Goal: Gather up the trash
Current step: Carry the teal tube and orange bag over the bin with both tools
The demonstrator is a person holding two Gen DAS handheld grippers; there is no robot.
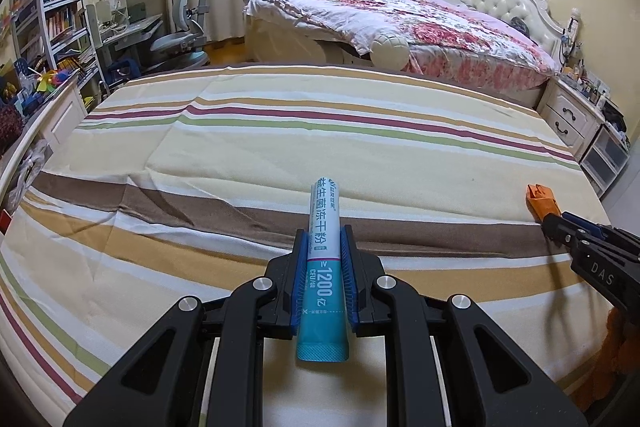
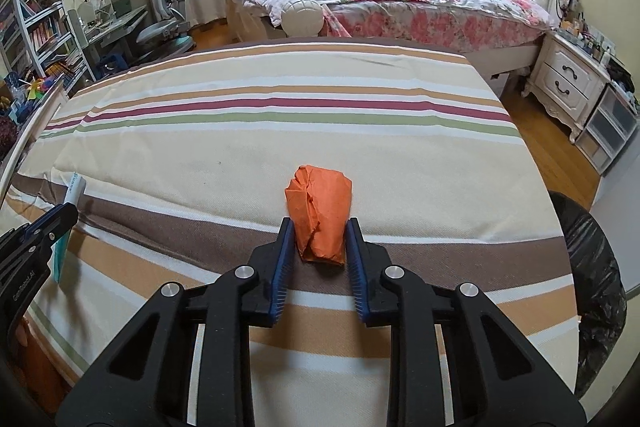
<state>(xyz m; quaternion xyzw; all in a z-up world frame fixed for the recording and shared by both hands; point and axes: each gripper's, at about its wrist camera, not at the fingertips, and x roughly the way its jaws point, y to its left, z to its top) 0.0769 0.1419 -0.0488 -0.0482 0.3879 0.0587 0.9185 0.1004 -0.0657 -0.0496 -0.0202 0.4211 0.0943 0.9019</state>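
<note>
The left hand-held gripper (image 1: 323, 243) is clenched on a white and teal powder sachet (image 1: 324, 247), a slim stick packet printed with Chinese characters and "1200"; the blue pads press both long sides, the white end pointing forward past the fingertips and the teal crimped end sticking back toward the camera. The right hand-held gripper (image 2: 320, 233) grasps a crumpled orange paper wad (image 2: 320, 213), pinched between its blue pads with most of the wad bulging out ahead of the fingertips. Both pieces of trash are held over a bed covered in a striped sheet (image 1: 240, 147) of cream, tan, brown, maroon and green bands. In the right wrist view a black trash bag (image 2: 592, 267) sits off the bed's right edge, beside the wooden floor. Beyond stands another bed with a floral quilt (image 1: 420, 23).
</note>
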